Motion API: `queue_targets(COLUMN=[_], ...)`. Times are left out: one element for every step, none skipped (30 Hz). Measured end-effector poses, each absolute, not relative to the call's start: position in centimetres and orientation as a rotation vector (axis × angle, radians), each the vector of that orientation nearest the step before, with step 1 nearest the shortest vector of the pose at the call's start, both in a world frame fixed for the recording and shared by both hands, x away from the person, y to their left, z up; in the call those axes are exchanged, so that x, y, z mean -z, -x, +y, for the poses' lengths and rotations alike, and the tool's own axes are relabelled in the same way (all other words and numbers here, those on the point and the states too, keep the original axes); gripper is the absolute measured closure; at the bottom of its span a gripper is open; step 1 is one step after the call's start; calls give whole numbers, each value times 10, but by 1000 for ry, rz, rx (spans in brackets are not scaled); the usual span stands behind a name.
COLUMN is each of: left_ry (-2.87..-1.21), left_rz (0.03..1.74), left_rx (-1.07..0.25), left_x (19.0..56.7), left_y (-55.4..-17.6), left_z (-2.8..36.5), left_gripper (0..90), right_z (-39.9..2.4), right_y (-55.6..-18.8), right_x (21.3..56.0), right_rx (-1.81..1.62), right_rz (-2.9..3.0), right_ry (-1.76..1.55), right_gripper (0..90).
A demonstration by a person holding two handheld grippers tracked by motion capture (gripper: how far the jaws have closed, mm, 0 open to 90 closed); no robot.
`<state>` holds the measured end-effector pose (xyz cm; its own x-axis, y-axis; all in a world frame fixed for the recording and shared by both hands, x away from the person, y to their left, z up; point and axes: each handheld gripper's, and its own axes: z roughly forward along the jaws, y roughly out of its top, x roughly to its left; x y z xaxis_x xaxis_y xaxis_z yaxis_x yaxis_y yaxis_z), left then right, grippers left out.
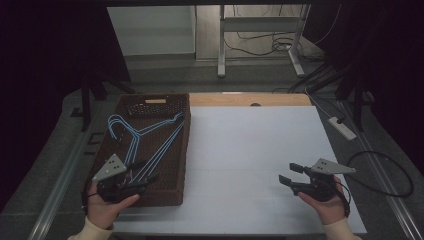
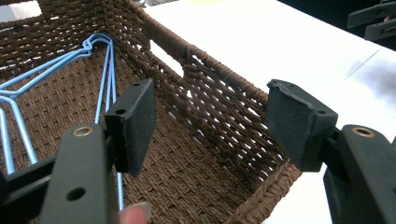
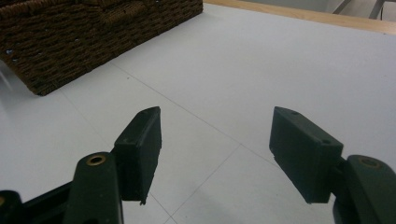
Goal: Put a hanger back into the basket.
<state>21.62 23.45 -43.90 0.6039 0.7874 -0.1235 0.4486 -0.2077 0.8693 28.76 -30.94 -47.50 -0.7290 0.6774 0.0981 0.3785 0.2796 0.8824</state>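
A brown woven basket stands on the left of the white table and holds blue wire hangers lying flat, hooks toward the far left. My left gripper hovers over the basket's near end, open, with nothing between its pads. In the left gripper view its jaws stand wide above the basket's floor and right wall, and the hangers lie just beyond the left pad. My right gripper is held over the bare table at the right, open and empty.
The white tabletop stretches between the basket and my right hand, with a wooden strip along its far edge. The basket's corner is seen far off in the right gripper view. Cables and a power strip lie beyond the table's right side.
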Motion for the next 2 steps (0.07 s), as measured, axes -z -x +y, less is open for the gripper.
queue_targets(left_ry=[-1848,-1848], left_rz=[997,997], left_rx=[-427,-427], left_x=[439,439], left_y=[-216,-216], left_z=[234,234], left_gripper=[340,340], right_z=[-310,-310], right_y=[-288,-287], right_x=[475,475], right_rx=[-1428,-1427], right_rz=[2256,2255], right_ry=[-965,-966], right_gripper=[353,353])
